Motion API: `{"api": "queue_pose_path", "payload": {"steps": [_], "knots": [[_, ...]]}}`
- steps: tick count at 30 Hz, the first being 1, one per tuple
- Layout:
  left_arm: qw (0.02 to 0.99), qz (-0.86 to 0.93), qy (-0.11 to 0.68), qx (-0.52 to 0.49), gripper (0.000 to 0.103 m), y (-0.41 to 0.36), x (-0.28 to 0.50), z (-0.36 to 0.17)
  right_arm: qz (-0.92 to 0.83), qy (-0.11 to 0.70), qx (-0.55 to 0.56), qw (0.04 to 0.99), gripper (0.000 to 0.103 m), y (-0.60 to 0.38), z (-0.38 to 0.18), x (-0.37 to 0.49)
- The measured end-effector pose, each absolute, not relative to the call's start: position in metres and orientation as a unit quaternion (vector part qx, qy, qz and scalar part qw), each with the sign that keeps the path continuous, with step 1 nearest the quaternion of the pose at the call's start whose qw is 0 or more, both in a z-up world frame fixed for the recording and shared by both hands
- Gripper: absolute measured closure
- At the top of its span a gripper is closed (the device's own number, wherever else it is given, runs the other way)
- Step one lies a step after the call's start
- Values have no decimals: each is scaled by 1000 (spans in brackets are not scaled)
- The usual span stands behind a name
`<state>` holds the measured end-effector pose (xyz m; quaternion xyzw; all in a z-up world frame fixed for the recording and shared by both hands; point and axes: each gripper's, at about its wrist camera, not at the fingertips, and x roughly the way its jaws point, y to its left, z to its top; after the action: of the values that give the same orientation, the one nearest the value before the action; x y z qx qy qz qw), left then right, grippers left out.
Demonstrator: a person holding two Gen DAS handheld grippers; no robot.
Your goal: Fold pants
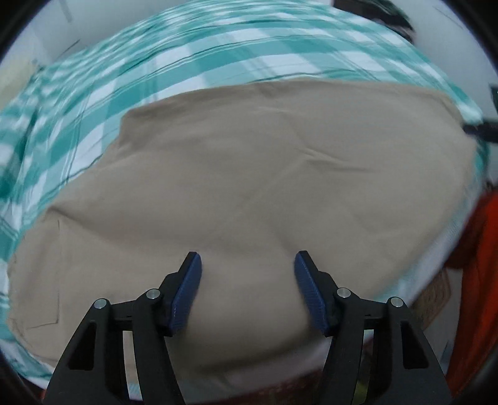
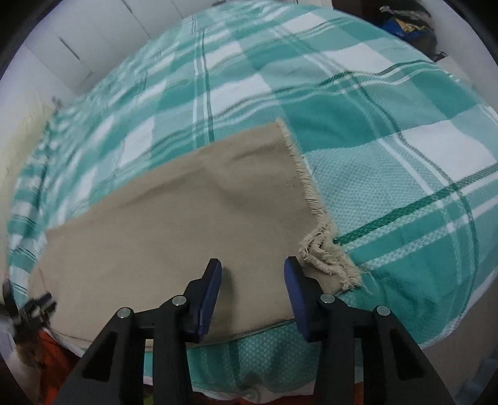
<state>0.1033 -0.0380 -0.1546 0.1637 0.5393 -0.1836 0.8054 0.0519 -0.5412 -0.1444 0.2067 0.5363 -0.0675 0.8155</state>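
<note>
You are holding the left claw (image 1: 248,264) spread above the flat beige cotton pants (image 1: 249,174), nothing between its blue pads (image 1: 186,296). The pants are lying on the bed's teal-and-white plaid blanket (image 1: 202,65), near its front edge. You are holding the right claw (image 2: 252,271) partly spread over the frayed leg hem (image 2: 326,258), pads clear of the cloth. No containers are showing in either view. The blanket's far left is smearing with motion blur. An orange fabric (image 1: 479,264) is being cut off at the right rim of the left view; its kind is unclear. A dark heap (image 2: 407,25) at the far corner is too small to identify.
</note>
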Motion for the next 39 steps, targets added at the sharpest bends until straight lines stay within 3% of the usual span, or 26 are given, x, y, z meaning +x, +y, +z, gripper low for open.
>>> {"api": "queue_pose_path", "payload": {"steps": [5, 9, 16, 20, 24, 29, 35, 39], "knots": [[812, -237, 517, 135, 23, -71, 118, -110, -76, 526, 225, 817, 60, -539, -148, 44], [826, -256, 482, 140, 19, -125, 160, -89, -82, 524, 231, 815, 60, -546, -143, 51], [806, -235, 513, 179, 20, -210, 208, -134, -75, 516, 245, 817, 60, -549, -143, 49], [772, -266, 533, 221, 24, -229, 167, -165, -75, 514, 248, 818, 60, -549, -143, 47], [780, -315, 459, 287, 24, -228, 88, -152, -73, 511, 256, 818, 60, -551, -143, 45], [774, -326, 501, 207, 24, -202, 74, -152, -73, 501, 281, 815, 61, -556, -144, 42], [782, -316, 504, 186, 21, -202, 76, -161, -76, 486, 294, 819, 61, -557, -141, 38], [791, -312, 494, 181, 20, -203, 75, -164, -73, 393, 364, 841, 61, -577, -126, 9]]}}
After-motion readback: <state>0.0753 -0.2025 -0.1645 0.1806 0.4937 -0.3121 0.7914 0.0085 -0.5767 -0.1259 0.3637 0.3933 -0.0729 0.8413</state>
